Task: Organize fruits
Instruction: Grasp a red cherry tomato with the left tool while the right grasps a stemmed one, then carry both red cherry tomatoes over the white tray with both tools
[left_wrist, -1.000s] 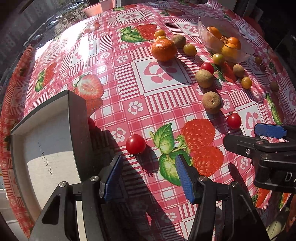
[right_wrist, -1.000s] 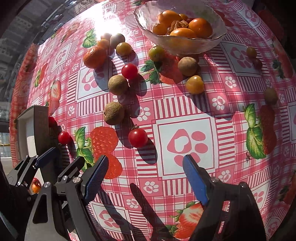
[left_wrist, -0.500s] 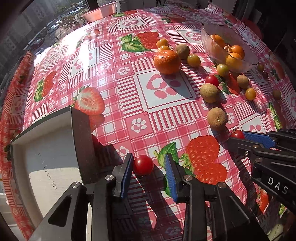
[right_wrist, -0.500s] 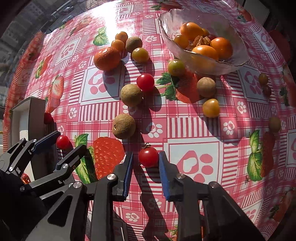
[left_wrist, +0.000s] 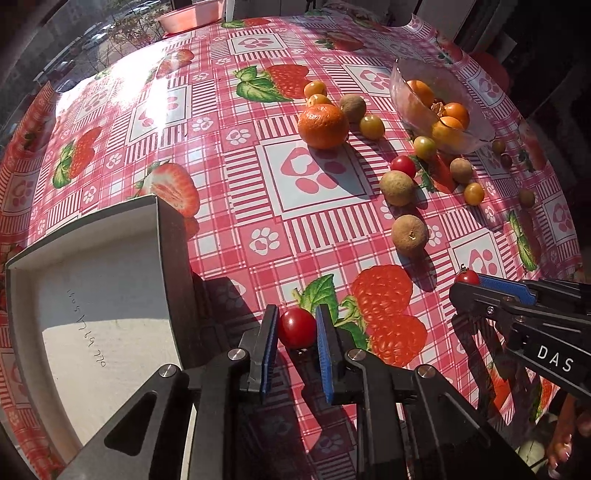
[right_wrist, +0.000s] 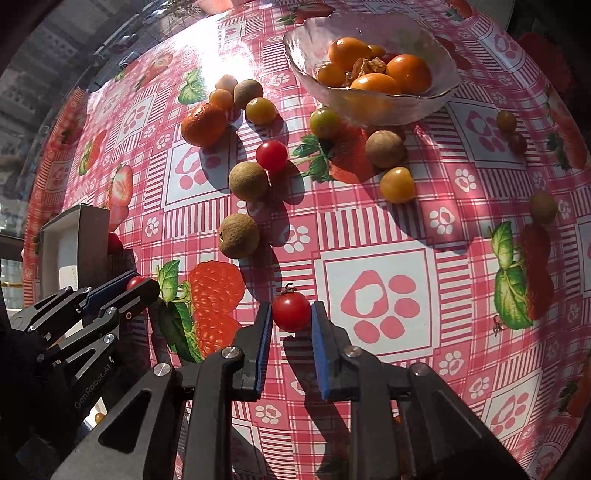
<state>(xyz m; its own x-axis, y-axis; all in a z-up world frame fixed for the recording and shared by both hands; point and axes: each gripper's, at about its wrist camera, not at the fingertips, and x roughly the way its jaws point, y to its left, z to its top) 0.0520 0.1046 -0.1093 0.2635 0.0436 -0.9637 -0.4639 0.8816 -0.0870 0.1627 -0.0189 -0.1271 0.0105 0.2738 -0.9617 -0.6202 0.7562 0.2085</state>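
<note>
My left gripper (left_wrist: 296, 326) is shut on a red cherry tomato (left_wrist: 296, 328), its blue pads pressing both sides, just right of a white square tray (left_wrist: 92, 295). The right gripper (right_wrist: 291, 314) is shut on a second cherry tomato with a stem (right_wrist: 291, 311) on the pink checked tablecloth (right_wrist: 373, 291). Each gripper shows in the other's view: the right gripper (left_wrist: 476, 282) at the right edge, the left gripper (right_wrist: 135, 286) at the lower left. A third red tomato (right_wrist: 272, 155) lies among brown longans (right_wrist: 248, 181) further up the table.
A glass bowl (right_wrist: 439, 92) with orange fruits stands at the far right. A mandarin (left_wrist: 322, 125), yellow and green cherry tomatoes (right_wrist: 397, 184) and several longans (left_wrist: 410, 235) are scattered in front of it. Another red tomato (right_wrist: 114, 242) lies against the tray's wall.
Both grippers have gone from wide open to shut, each closing on a red cherry tomato. The left one slid forward to its tomato beside the tray.
</note>
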